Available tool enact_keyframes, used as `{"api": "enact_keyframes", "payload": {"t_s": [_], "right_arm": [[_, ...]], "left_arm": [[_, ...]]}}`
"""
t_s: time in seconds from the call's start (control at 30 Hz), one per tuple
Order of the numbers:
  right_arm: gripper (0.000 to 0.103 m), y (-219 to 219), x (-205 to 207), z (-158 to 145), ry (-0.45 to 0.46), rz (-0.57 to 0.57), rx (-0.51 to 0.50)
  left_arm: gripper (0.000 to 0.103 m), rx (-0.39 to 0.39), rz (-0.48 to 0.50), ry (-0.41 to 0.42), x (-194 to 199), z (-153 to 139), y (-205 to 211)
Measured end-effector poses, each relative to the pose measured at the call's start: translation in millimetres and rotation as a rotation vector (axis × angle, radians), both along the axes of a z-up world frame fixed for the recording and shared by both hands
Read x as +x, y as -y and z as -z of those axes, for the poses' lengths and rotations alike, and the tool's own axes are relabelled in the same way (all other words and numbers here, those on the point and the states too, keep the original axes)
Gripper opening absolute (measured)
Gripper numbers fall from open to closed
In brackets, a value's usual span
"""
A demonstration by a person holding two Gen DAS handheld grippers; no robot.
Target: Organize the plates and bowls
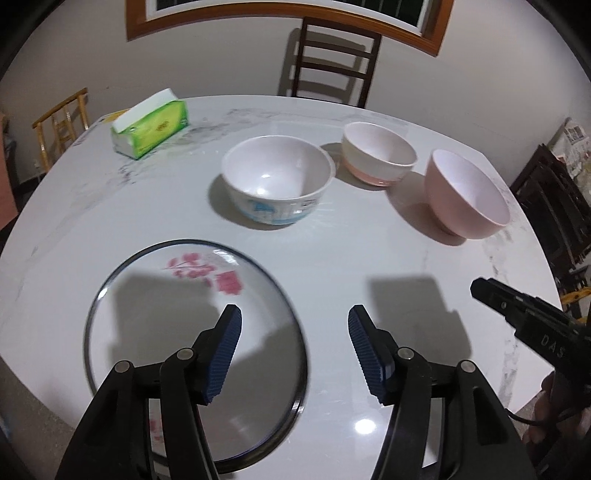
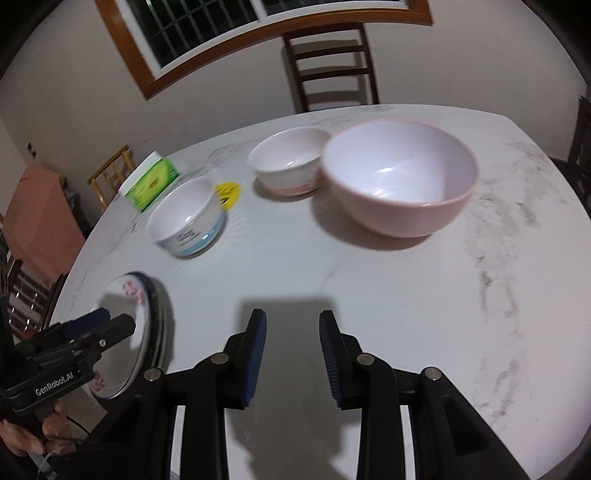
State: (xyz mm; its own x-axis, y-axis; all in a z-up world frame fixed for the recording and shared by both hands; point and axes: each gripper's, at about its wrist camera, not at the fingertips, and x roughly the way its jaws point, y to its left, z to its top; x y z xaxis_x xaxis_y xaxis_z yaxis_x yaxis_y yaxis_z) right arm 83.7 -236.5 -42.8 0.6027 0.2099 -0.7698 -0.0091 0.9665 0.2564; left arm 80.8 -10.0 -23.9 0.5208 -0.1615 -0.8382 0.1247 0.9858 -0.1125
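Judging by the table (image 1: 332, 266), stacking looked barely begun: three bowls (image 1: 277, 181) stood apart beyond the flowered plate (image 1: 155, 332), while the left gripper (image 1: 295, 350) and right gripper (image 2: 291, 354) hung open, empty.

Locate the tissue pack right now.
Tissue pack lies at the table's far left in the left wrist view, behind the blue-printed bowl.

Green tissue pack (image 1: 150, 127) on marble table (image 1: 332, 266) — dark chair (image 1: 334, 61), barred window (image 2: 207, 33), yellow sticker (image 2: 229, 194)
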Motion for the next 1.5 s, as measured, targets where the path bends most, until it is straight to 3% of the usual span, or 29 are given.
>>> {"api": "enact_keyframes", "payload": {"t_s": [0.5, 0.8, 1.3, 1.5], "right_arm": [[0.035, 95, 24, -27, 0.04, 0.184, 0.005], [0.035, 126, 68, -27, -0.013, 0.22, -0.053], [0.035, 149, 118, 3, -0.125, 0.212, -0.023], [0.035, 149, 127, 12, -0.14, 0.2, -0.017]], "left_arm": [[0.058, -0.066, 0.105, -0.028, 42, -16, 67], [0.058, -0.108, 0.114, -0.052, 88, -31, 114], [0.057, -0.132, 0.09, -0.187, 145, -4, 167], [0.047, -0.128, 0.088, -0.22, 154, 13, 172]]}}
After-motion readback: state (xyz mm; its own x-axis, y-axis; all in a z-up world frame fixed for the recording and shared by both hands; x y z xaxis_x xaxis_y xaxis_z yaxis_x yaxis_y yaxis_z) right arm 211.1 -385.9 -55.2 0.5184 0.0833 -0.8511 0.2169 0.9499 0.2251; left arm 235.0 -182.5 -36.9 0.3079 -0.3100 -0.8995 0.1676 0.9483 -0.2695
